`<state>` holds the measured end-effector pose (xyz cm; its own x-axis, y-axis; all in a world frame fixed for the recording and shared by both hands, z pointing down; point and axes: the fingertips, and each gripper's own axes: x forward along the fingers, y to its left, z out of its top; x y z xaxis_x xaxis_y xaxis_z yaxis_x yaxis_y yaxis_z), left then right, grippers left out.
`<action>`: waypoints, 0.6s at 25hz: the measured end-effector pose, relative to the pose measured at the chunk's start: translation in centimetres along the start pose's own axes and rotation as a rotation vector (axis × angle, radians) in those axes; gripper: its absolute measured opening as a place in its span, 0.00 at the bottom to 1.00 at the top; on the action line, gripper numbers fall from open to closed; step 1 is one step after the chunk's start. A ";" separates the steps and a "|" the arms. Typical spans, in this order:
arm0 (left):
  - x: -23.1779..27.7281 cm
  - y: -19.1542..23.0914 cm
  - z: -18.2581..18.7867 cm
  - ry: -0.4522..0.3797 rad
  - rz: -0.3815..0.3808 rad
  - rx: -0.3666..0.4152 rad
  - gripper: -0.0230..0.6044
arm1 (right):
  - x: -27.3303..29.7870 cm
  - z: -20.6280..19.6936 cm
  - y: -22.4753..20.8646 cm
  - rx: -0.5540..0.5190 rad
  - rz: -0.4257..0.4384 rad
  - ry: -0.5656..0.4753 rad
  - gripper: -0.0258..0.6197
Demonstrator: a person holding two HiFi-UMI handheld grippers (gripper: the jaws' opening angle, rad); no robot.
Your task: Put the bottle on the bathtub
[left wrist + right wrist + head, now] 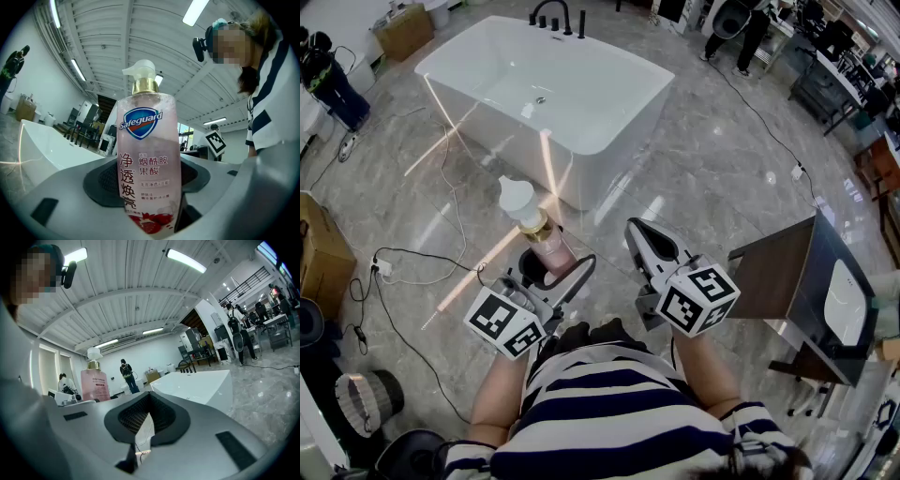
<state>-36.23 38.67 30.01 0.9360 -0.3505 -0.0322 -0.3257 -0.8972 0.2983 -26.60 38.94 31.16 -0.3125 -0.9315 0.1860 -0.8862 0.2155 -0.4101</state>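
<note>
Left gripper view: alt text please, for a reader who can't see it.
A pink pump bottle stands upright, gripped between the left gripper's grey fingers, filling the frame's centre. A white bathtub sits behind at left; a person in a striped shirt is at right.

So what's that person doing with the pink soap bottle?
A person holds a gripper in each hand. The left gripper has its jaws clamped on the pink bottle, held upright above the floor. The right gripper is shut and empty. The white bathtub stands ahead; nothing sits on it yet.
</note>
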 end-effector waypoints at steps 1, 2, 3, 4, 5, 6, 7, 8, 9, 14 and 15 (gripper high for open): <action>0.0 -0.1 0.0 0.000 -0.001 -0.002 0.54 | -0.1 0.0 -0.1 0.001 -0.001 0.000 0.08; 0.1 -0.2 -0.1 -0.001 -0.003 -0.004 0.54 | -0.1 0.0 -0.1 0.003 -0.002 -0.001 0.08; 0.1 -0.2 -0.1 -0.001 -0.004 -0.006 0.54 | -0.2 0.0 -0.1 0.007 0.000 -0.003 0.08; 0.1 -0.2 -0.1 -0.001 -0.005 -0.007 0.54 | -0.2 0.1 -0.1 0.014 0.004 -0.007 0.08; 0.1 -0.2 -0.1 -0.001 -0.006 -0.008 0.54 | -0.2 0.1 0.0 0.024 0.011 -0.014 0.08; 0.2 -0.2 -0.2 0.000 -0.007 -0.008 0.54 | -0.3 0.2 0.0 0.039 0.017 -0.024 0.08; 0.2 -0.3 -0.3 0.002 -0.008 -0.009 0.54 | -0.4 0.3 0.0 0.054 0.022 -0.035 0.08; 0.3 -0.4 -0.4 0.005 -0.009 -0.008 0.54 | -0.5 0.4 -0.1 0.066 0.028 -0.045 0.08; 0.4 -0.5 -0.6 0.009 -0.010 -0.008 0.54 | -0.7 0.5 -0.2 0.074 0.038 -0.053 0.08; 1.0 -1.1 -1.4 0.033 -0.017 -0.006 0.54 | -1.1 1.0 0.9 0.094 0.157 -0.068 0.09; 1.1 -1.2 -1.5 0.037 -0.019 -0.005 0.54 | -1.2 1.0 1.6 0.101 0.200 -0.065 0.09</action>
<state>-34.58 39.75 31.06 0.9464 -0.3230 -0.0022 -0.3072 -0.9022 0.3029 -27.30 40.06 29.36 -0.4532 -0.8907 0.0353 -0.7692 0.3707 -0.5205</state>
